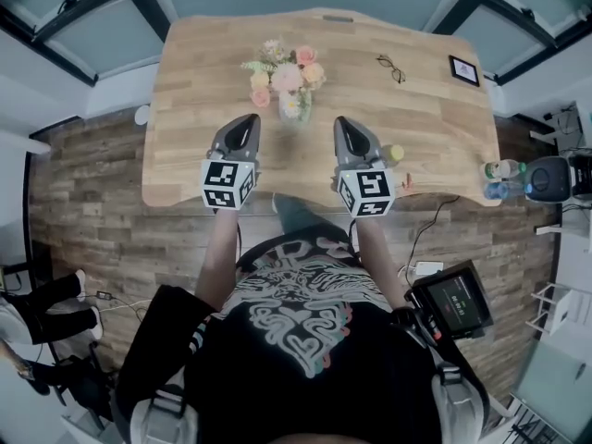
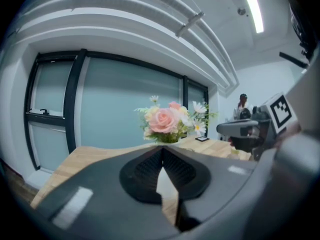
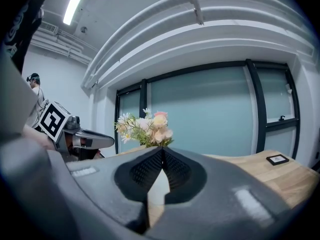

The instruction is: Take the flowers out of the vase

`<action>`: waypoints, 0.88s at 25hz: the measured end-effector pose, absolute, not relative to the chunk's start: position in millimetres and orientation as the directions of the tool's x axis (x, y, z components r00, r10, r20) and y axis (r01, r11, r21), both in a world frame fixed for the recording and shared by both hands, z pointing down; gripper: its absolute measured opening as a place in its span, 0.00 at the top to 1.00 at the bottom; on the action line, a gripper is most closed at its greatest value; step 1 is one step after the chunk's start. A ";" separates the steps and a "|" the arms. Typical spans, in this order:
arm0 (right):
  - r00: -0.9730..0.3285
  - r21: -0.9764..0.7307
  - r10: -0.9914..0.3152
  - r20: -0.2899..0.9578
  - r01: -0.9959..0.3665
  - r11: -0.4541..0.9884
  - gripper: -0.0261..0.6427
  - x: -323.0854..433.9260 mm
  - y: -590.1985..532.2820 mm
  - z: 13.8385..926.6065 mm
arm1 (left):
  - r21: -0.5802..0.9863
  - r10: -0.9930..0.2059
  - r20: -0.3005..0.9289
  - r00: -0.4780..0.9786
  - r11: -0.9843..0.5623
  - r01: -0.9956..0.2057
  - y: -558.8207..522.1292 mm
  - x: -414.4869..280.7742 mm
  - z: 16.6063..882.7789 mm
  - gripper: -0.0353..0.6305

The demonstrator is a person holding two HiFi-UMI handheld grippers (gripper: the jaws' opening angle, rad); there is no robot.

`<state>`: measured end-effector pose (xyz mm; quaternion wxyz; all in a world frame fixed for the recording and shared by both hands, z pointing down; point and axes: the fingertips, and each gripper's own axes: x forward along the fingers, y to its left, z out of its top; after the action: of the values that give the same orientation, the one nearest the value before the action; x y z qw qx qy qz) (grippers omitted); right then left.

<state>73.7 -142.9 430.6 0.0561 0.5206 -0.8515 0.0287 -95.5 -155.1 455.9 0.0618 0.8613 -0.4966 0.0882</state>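
A bunch of pink, cream and white flowers (image 1: 285, 74) stands in a small clear vase (image 1: 294, 117) near the middle of the wooden table (image 1: 203, 54). My left gripper (image 1: 248, 124) hangs just left of the vase and my right gripper (image 1: 344, 126) just right of it, both pointing away from me. Each is shut with nothing between its jaws. The left gripper view shows the flowers (image 2: 170, 120) straight ahead, beyond the closed tips (image 2: 162, 149). In the right gripper view the flowers (image 3: 146, 129) rise a little left of the closed tips (image 3: 163, 150).
A pair of glasses (image 1: 391, 67) and a small black framed card (image 1: 464, 70) lie on the table's far right. A yellow-green object (image 1: 396, 154) sits beside my right gripper. Bottles (image 1: 501, 178) stand at the right end. A cable hangs off the front edge.
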 end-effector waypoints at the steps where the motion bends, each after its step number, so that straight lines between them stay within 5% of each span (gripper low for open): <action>1: -0.454 0.008 -0.882 0.126 -0.889 0.459 0.96 72.9 -145.0 431.8 | 0.021 -0.845 0.212 0.492 -0.499 -0.866 -157.2 -95.6 456.4 0.96; 10: -0.477 0.019 -0.866 0.152 -0.874 0.485 0.96 65.6 -153.5 447.4 | 0.038 -0.841 0.193 0.505 -0.508 -0.860 -168.8 -91.0 467.7 0.96; 18: -0.489 0.013 -0.854 0.178 -0.867 0.499 0.96 59.5 -175.6 460.3 | 0.076 -0.734 0.084 0.674 -0.669 -0.739 -172.0 -68.8 460.3 0.96; 22: -0.499 0.010 -0.843 0.203 -0.859 0.511 0.95 54.1 -189.0 468.4 | 0.106 -0.708 0.089 0.701 -0.693 -0.713 -186.5 -67.0 463.6 0.82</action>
<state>54.1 -189.0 468.4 0.0911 0.4923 -0.8644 0.0460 -67.0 -186.5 463.6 0.0662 0.9198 -0.3862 0.0206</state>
